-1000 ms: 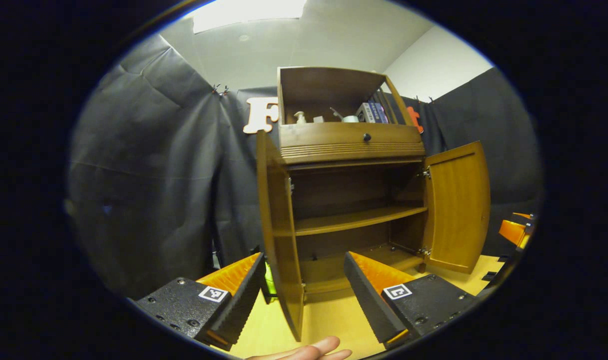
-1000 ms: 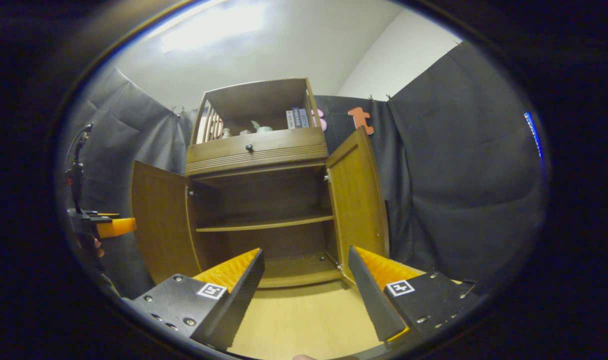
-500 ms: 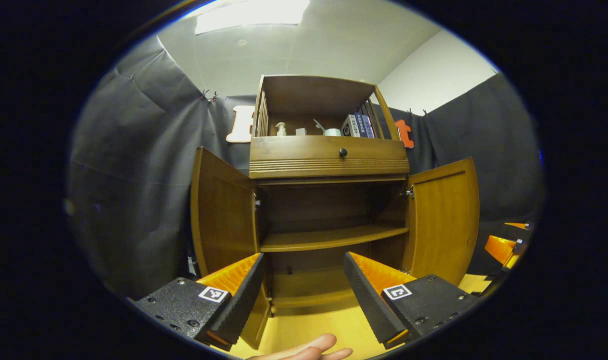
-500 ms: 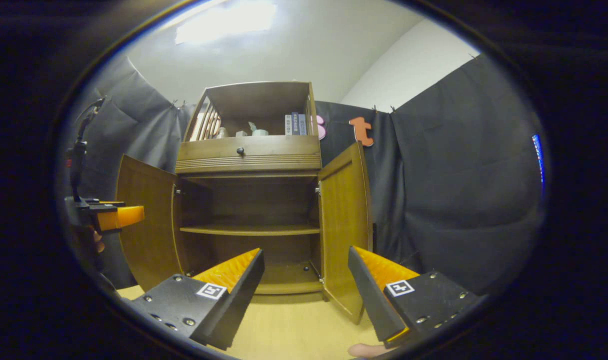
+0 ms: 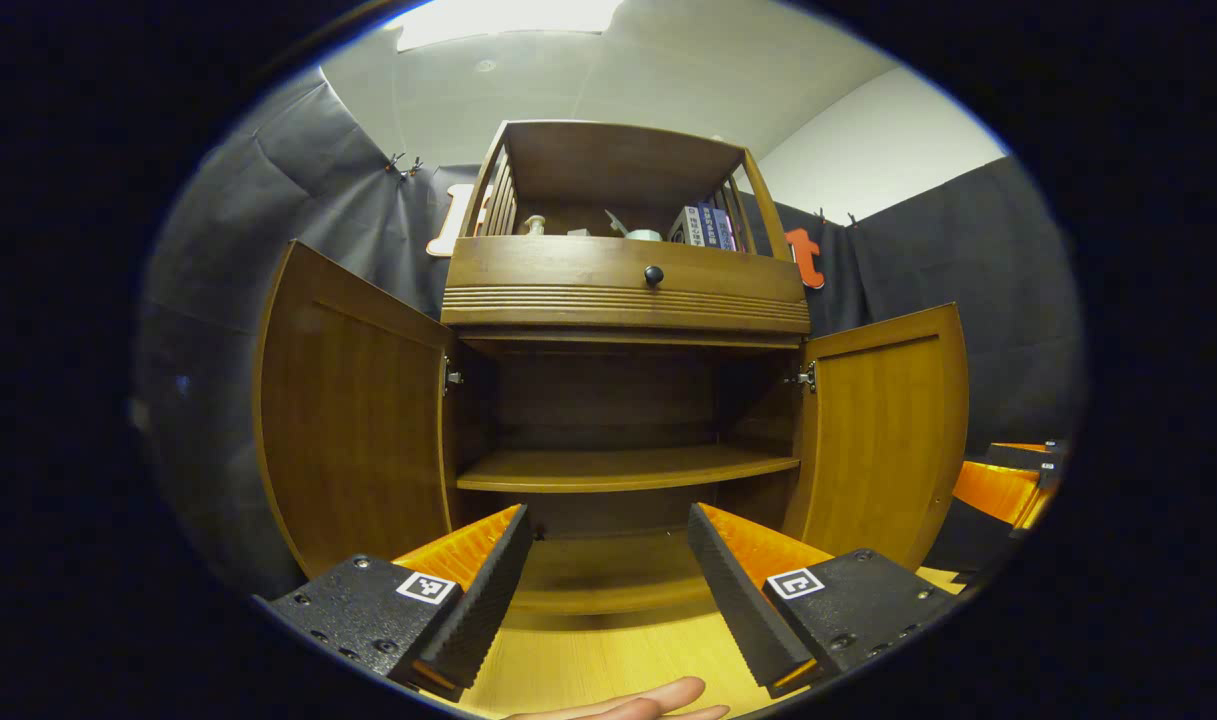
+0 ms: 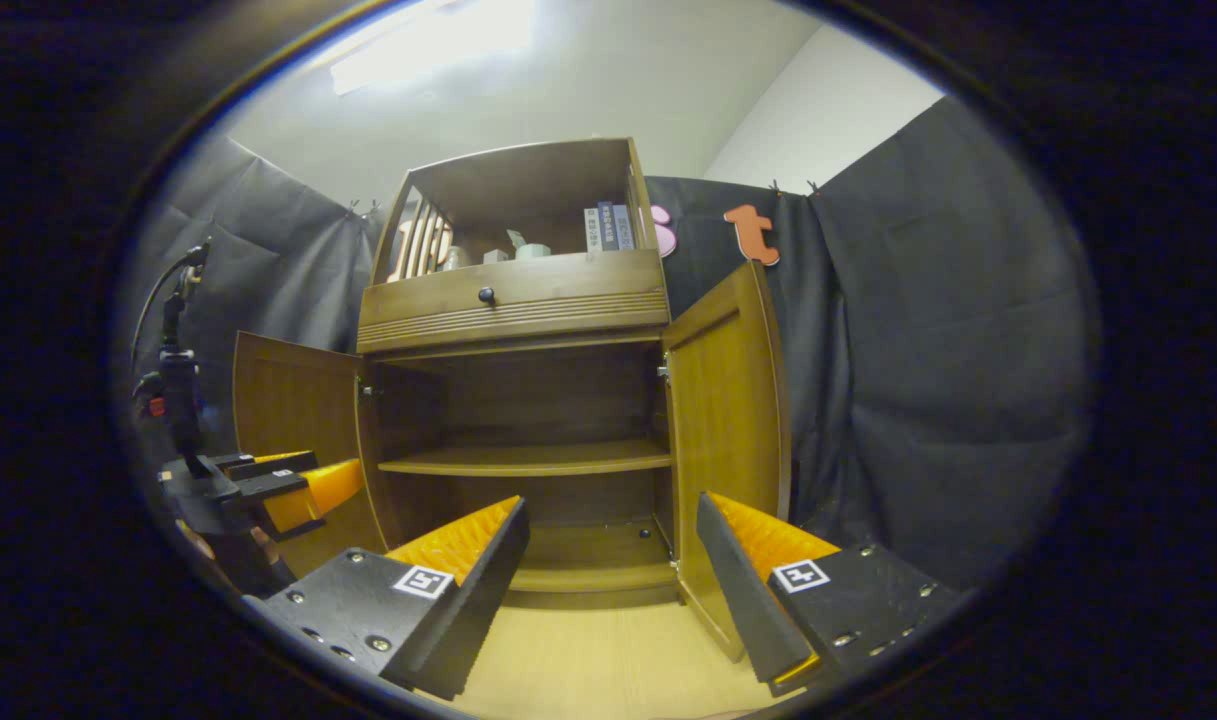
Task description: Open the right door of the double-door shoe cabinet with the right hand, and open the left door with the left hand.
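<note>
The left gripper view looks from low down, just above the wooden floor [image 5: 608, 660], straight at the front of the shoe cabinet [image 5: 628, 290] and tilted upward, so the ceiling shows above it. It sits close, roughly opposite the middle of the cabinet. The right gripper view is also low and tilted up, but stands a little to the right, facing the cabinet [image 6: 513, 295] at a slight angle from near the right door [image 6: 728, 420]. Both views share the cabinet, its open inside, its top shelf, the floor before it, and the dark cloth wall.
</note>
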### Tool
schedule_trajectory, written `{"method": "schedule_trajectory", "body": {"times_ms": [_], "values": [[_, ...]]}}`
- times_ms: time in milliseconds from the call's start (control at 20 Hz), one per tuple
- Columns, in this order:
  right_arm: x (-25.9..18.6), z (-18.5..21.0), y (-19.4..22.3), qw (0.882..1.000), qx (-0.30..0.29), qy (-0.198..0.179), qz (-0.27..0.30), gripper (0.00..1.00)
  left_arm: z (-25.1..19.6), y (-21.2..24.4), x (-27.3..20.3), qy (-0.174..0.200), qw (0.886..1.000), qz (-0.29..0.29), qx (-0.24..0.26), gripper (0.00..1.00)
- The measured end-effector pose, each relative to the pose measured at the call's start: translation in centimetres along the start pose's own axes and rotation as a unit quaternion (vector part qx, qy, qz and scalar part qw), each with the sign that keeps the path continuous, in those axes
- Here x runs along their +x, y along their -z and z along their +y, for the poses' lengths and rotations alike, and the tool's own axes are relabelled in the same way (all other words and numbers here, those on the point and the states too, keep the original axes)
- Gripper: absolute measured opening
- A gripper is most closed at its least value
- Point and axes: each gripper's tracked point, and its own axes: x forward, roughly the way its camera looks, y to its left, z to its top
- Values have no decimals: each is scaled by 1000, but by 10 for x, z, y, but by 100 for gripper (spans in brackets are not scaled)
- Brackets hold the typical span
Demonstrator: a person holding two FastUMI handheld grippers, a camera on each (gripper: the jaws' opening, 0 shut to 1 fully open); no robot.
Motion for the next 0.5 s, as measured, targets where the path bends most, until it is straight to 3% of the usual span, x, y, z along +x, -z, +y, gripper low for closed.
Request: {"method": "schedule_trajectory", "body": {"times_ms": [250,500], "values": [[25,8,3,1000,2,-11,5,100,-22,3,19,17,1000,-1,-6,99],[53,19,16,1000,-8,-17,14,100,-7,26,49,-9,1000,19,-1,97]]}}
